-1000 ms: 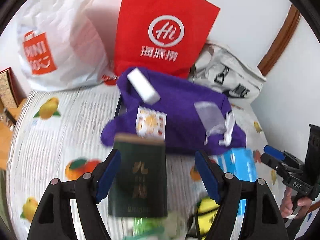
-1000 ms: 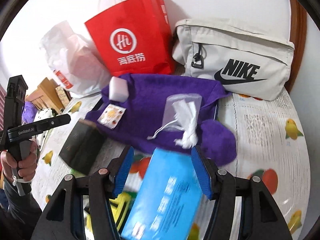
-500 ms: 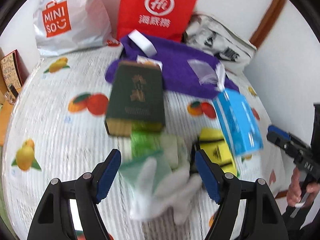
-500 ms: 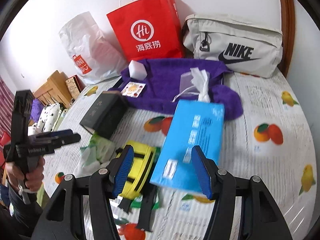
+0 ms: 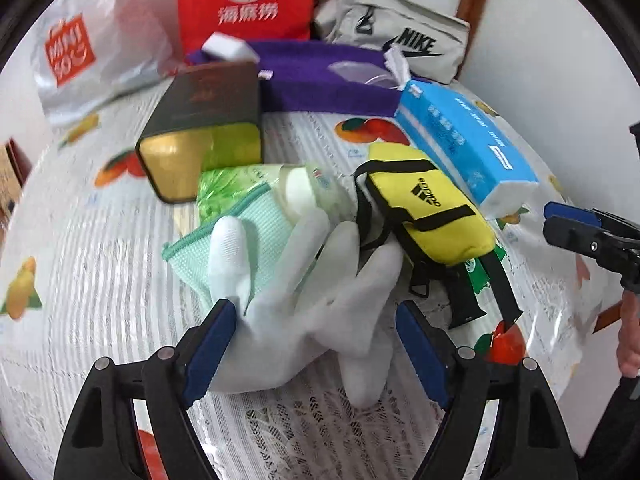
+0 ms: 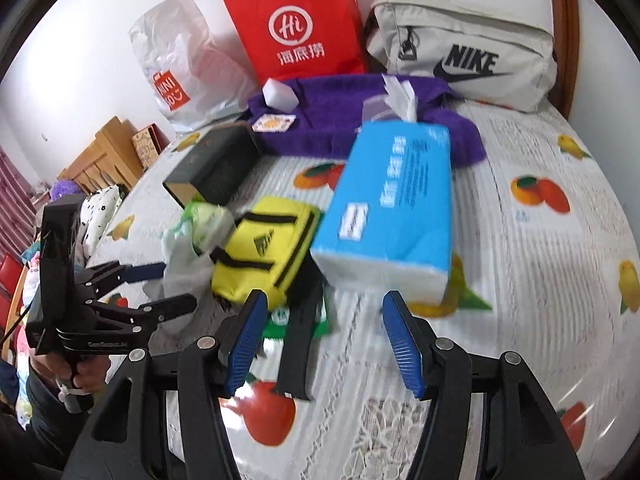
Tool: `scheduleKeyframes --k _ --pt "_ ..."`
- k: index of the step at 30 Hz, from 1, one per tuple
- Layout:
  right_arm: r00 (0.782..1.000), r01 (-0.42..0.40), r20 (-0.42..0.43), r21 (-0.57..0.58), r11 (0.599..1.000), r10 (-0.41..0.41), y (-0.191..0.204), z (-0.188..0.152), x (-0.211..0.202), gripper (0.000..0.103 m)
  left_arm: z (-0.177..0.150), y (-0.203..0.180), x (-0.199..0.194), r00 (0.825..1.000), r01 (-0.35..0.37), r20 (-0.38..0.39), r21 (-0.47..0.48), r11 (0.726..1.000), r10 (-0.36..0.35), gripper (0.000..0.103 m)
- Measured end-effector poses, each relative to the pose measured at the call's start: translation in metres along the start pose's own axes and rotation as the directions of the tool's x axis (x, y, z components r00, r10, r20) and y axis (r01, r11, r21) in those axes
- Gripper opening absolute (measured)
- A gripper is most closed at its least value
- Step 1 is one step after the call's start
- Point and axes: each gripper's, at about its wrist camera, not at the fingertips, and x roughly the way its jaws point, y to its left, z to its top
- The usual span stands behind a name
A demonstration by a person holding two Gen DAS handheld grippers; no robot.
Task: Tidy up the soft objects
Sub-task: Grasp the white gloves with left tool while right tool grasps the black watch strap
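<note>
A white glove (image 5: pixel 316 312) lies on the fruit-print tablecloth (image 5: pixel 100 280), partly over a mint mesh pouch (image 5: pixel 240 232) and a green plastic packet (image 5: pixel 248 184). My left gripper (image 5: pixel 316 344) is open, its jaws either side of the glove's cuff; it also shows in the right wrist view (image 6: pixel 160 284). A yellow Adidas pouch (image 5: pixel 424 208) lies right of the glove. A blue tissue pack (image 6: pixel 392 208) lies beyond my right gripper (image 6: pixel 324 340), which is open and empty. A purple cloth (image 6: pixel 352 116) lies at the back.
A dark green box (image 5: pixel 204 120) sits behind the glove. A red paper bag (image 6: pixel 296 24), a white Miniso bag (image 6: pixel 180 64) and a grey Nike bag (image 6: pixel 464 52) stand along the wall. A white block (image 6: pixel 280 94) rests on the purple cloth.
Both grippers pulled back and lowered toward the near side of the table. The left gripper now straddles the white glove; the right has backed off from the tissue pack.
</note>
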Motion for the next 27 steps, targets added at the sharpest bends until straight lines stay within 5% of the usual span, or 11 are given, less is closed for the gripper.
scheduleKeyframes --k 3,6,9,12,17,27 --pt "1.0 0.0 -0.004 0.006 1.0 0.0 -0.001 -0.01 0.002 0.06 0.0 0.0 0.0 1.0 -0.017 0.019 0.008 1.0 0.017 0.077" --pt "1.0 0.005 -0.011 0.01 1.0 -0.005 -0.004 -0.018 0.003 0.06 -0.001 0.001 -0.003 0.999 -0.037 0.039 0.016 0.999 0.037 0.056" --pt "1.0 0.003 -0.016 0.014 1.0 -0.003 -0.005 -0.025 0.005 0.06 -0.004 0.008 -0.011 0.998 0.02 0.054 -0.002 1.0 -0.02 0.033" --pt "1.0 -0.003 -0.022 0.015 1.0 0.003 -0.005 -0.028 0.007 0.06 -0.006 0.014 -0.023 0.996 0.055 0.074 -0.027 0.998 -0.053 0.022" --pt "1.0 -0.018 -0.024 0.002 1.0 0.018 0.0 -0.03 0.007 0.06 -0.009 0.023 -0.045 0.989 0.1 0.118 -0.072 0.992 -0.091 0.021" --pt "0.997 -0.042 -0.063 -0.026 0.999 0.04 0.014 -0.035 0.022 0.06 -0.025 0.054 -0.038 0.997 -0.01 0.068 -0.14 0.99 0.02 0.02"
